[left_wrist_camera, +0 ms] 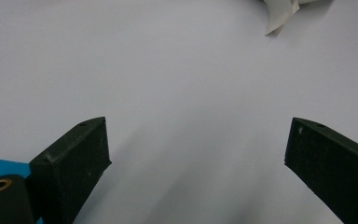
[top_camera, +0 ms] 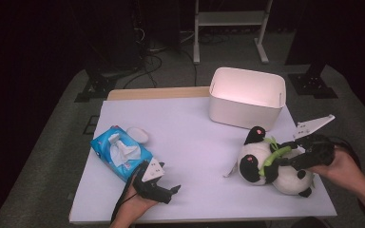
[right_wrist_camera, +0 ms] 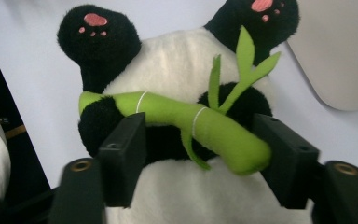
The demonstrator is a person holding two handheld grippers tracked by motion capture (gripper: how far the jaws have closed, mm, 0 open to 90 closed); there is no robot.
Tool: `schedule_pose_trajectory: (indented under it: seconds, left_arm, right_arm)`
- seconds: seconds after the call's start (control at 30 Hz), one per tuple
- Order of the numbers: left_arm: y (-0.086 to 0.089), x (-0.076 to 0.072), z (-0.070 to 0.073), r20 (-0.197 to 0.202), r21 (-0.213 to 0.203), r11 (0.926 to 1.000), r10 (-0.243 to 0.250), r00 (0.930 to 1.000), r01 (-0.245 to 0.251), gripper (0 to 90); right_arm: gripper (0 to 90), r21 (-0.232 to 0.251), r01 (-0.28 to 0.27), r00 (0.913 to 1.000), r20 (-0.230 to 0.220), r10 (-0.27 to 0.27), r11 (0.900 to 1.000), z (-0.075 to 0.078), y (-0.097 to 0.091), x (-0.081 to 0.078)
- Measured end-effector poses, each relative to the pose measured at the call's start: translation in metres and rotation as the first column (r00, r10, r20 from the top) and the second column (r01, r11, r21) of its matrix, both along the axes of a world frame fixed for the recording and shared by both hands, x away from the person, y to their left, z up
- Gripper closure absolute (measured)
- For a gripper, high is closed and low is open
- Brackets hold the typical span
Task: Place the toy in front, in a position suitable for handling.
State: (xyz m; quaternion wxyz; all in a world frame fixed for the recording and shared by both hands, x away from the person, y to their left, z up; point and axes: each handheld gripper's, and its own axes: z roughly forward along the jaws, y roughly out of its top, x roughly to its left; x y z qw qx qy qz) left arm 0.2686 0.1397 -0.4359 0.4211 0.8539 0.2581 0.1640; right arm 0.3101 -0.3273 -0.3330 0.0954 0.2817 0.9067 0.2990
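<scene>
Two hand-held grippers: right [right_wrist_camera: 200, 149] seemingly clamped on panda [right_wrist_camera: 177, 84]; left [left_wrist_camera: 196, 154] apart, tissue pack [top_camera: 120, 153] beside.

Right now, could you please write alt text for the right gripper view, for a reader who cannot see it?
The right gripper has its two black jaws on either side of a plush panda, at the green bamboo stalk it hugs. The panda lies on a white table, its pink-soled black paws pointing up, and a corner of a white bin shows at the upper right.
</scene>
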Motion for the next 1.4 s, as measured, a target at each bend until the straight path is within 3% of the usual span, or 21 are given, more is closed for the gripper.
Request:
schedule_pose_trajectory:
  seconds: [0.17, 0.37, 0.63, 0.77, 0.93, 1.03, 1.07, 1.27, 1.4]
  left_arm:
    - [0.0, 0.0, 0.0, 0.003, 0.005, 1.0, -0.005, 1.0, 0.005, 5.3]
    - [-0.001, 0.0, 0.0, 0.001, 0.001, 1.0, -0.001, 1.0, 0.001, 5.3]
    - [-0.001, 0.0, -0.001, 0.0, -0.001, 1.0, -0.001, 1.0, 0.001, 5.3]
    - [-0.001, 0.0, 0.0, -0.001, 0.0, 1.0, -0.001, 1.0, 0.001, 5.3]
    - [-0.002, 0.0, -0.001, -0.003, 0.002, 1.0, -0.005, 1.0, 0.005, 5.3]
    - [-0.003, -0.002, 0.0, 0.0, 0.001, 1.0, -0.009, 1.0, 0.009, 5.3]
    - [-0.003, -0.002, 0.0, 0.0, 0.001, 1.0, -0.009, 1.0, 0.009, 5.3]
    - [-0.004, -0.006, 0.003, 0.017, 0.027, 0.9994, -0.019, 0.9997, 0.019, 5.3]
    - [-0.004, -0.009, 0.004, 0.01, 0.04, 0.9987, -0.031, 0.9995, 0.031, 5.3]
  right_arm:
    - [57.4, 0.017, -0.013, 0.9996, 0.026, 0.013, 0.9998, 0.003, -0.004, -0.001]
    - [73.8, 0.023, -0.054, 0.998, 0.035, 0.053, 0.9983, 0.006, -0.005, -0.002]
    - [76.3, 0.031, -0.112, 0.9933, 0.031, 0.111, 0.9932, 0.019, 0.002, 0.003]
    - [76.5, 0.023, -0.131, 0.9906, 0.043, 0.13, 0.9911, 0.025, 0.005, 0.006]
    - [76.5, 0.051, -0.162, 0.984, 0.083, 0.158, 0.9855, 0.038, 0.014, 0.008]
    - [76.5, 0.066, -0.216, 0.9717, 0.112, 0.208, 0.9742, 0.045, 0.033, 0.01]
    - [76.5, 0.066, -0.216, 0.9717, 0.112, 0.208, 0.9742, 0.045, 0.033, 0.01]
    - [76.4, 0.083, -0.317, 0.9436, 0.128, 0.305, 0.9448, 0.052, 0.073, 0.011]
    - [76.4, 0.095, -0.381, 0.9209, 0.126, 0.369, 0.9196, 0.053, 0.099, 0.012]
